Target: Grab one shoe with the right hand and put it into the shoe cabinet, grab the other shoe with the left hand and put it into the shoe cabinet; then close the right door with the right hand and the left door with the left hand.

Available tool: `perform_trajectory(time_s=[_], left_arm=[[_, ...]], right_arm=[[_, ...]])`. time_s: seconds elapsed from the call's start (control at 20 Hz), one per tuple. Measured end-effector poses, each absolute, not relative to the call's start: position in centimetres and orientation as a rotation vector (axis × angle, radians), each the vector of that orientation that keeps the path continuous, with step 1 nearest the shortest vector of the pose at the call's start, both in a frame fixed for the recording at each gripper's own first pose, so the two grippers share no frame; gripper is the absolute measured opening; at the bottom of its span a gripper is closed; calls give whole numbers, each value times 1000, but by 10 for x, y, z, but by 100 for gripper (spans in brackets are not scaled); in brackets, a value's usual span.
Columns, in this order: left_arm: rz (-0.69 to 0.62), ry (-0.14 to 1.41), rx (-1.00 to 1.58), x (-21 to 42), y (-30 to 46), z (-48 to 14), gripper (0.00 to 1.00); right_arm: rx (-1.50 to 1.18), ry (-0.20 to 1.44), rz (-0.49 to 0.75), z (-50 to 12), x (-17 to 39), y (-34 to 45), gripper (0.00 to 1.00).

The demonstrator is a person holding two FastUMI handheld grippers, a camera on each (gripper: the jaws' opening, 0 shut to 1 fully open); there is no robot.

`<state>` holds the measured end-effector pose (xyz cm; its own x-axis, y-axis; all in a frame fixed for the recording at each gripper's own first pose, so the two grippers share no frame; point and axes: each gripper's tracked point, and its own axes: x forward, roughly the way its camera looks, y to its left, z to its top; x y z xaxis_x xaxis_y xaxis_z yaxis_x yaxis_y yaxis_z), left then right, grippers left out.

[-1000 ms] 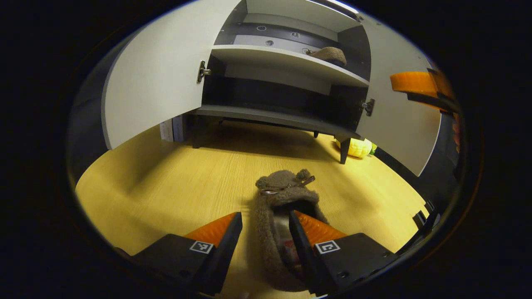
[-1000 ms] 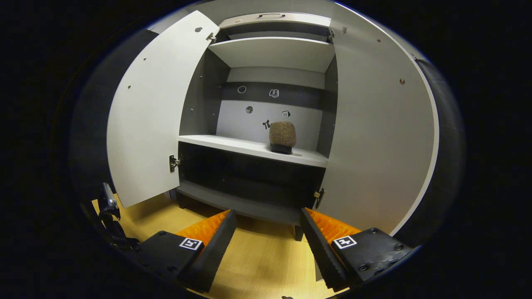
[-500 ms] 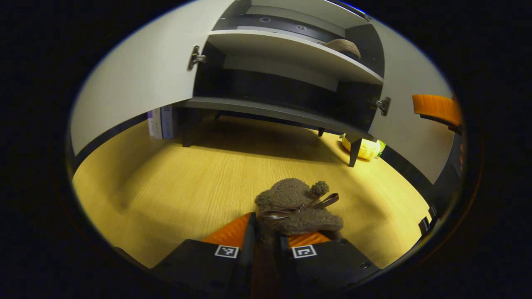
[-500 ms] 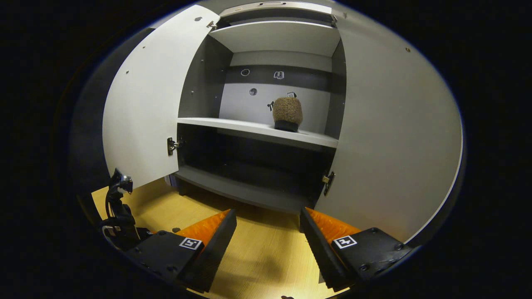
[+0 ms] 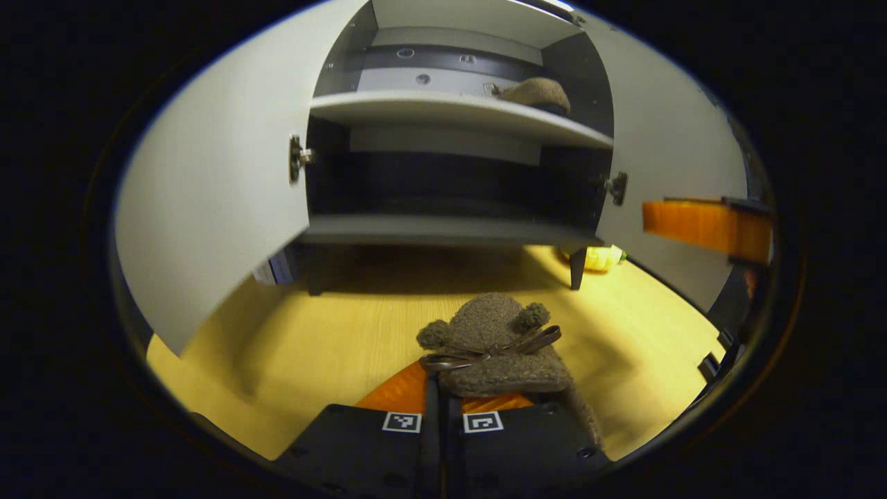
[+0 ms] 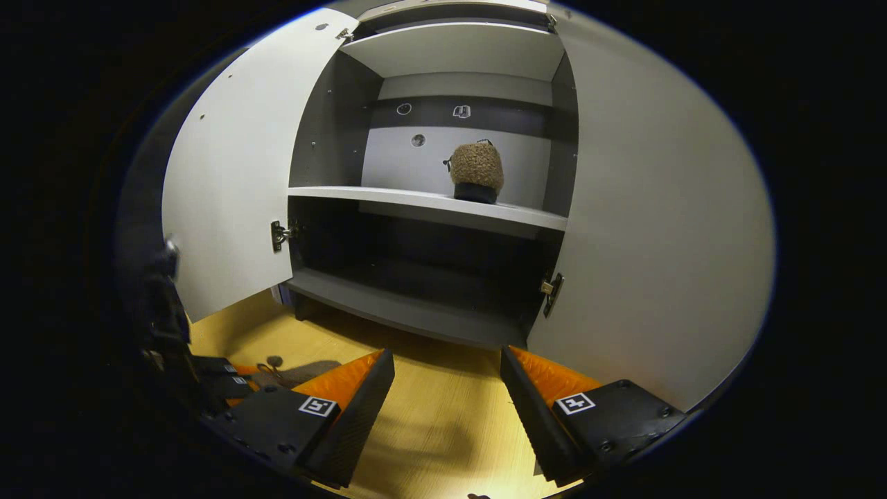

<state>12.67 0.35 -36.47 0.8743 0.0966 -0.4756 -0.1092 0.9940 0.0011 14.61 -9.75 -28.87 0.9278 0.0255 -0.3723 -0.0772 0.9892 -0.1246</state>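
A brown fuzzy shoe [image 5: 493, 341] with a bow is held in my left gripper [image 5: 441, 410], which is shut on its heel end, toe pointing at the shoe cabinet [image 5: 443, 229]. In the right gripper view this gripper and its shoe [image 6: 277, 373] show low at the left. The other brown shoe [image 6: 476, 170] stands on the cabinet's middle shelf [image 6: 416, 201], towards the right; the left gripper view has it too [image 5: 537, 91]. Both doors stand open: left door [image 6: 229, 201], right door [image 6: 658, 229]. My right gripper [image 6: 447, 398] is open and holds nothing, in front of the cabinet's lower shelf.
The wooden floor [image 5: 332, 333] runs up to the cabinet's legs. A yellow object [image 5: 599, 258] lies by the right leg. Some boxes or books [image 5: 277, 267] stand behind the left door. One finger of the right gripper [image 5: 700, 225] sticks in from the right.
My left gripper went from open around the shoe to shut on it, then swung to face the cabinet opening. The right gripper stayed open and dipped a little.
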Motion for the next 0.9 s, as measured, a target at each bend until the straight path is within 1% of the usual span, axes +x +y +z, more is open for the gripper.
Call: perform_trajectory(time_s=[0.25,0.35,0.45,0.55,0.65,0.75,0.9], left_arm=[[187,309,38,153,29,-216,8],[208,223,63,176,34,-160,8],[219,172,62,205,34,-122,7],[214,122,54,238,36,-89,6],[218,96,65,275,44,-65,7],[223,79,97,313,54,-50,7],[220,88,139,365,72,-43,7]], right_arm=[[-144,348,113,-253,154,-85,99],[-108,337,152,-239,154,-77,98],[-100,324,202,-232,154,-68,98],[-129,334,244,-234,153,-64,98],[-123,349,264,-232,151,-64,99],[-86,352,259,-226,154,-66,98],[-58,357,233,-226,165,-72,98]])
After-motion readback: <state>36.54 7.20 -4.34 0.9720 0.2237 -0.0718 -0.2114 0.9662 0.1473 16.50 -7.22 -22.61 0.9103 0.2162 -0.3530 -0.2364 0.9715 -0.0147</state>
